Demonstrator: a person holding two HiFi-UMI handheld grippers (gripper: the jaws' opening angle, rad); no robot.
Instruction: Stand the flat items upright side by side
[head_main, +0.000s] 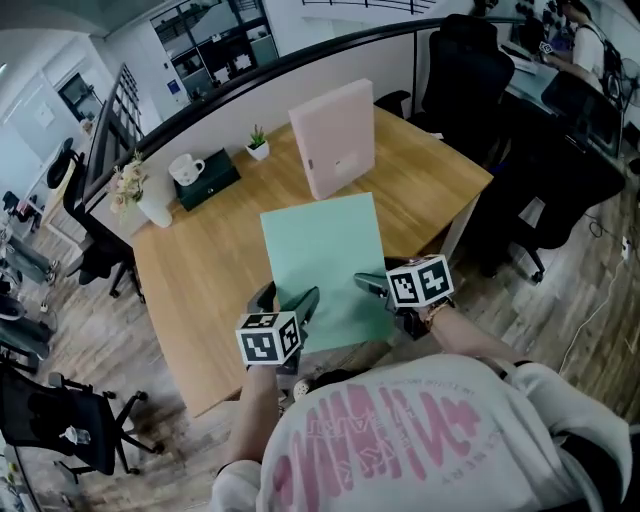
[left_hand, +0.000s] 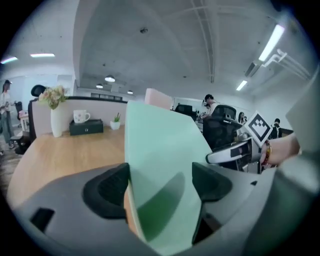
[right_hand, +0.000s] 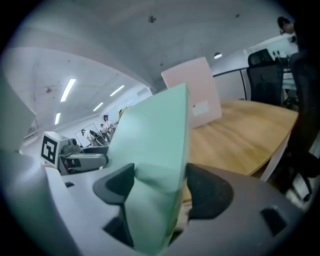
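Mint-green file (head_main: 325, 255), flat and rigid, one item: held by its near edge over the near half of the wooden desk (head_main: 200, 290), its far edge tilted upward; no view shows whether any part of it rests on the wood. Left gripper (head_main: 290, 300): jaws set wide and closed across the file's near left corner, which fills the gap between the pads in the left gripper view. Right gripper (head_main: 375, 290): jaws likewise wide, clamped on the near right corner, with the file's edge wedged between both pads in the right gripper view. Pink file (head_main: 333, 140), one item: upright on its edge at the far side of the desk, well apart from the green file and beyond it. Along the far left edge of the desk: white vase with flowers (head_main: 150, 200), dark box (head_main: 208, 180) with a white mug (head_main: 185, 168) on top, small potted plant (head_main: 258, 143). Black office chair (head_main: 470, 70) behind the desk's far right corner.
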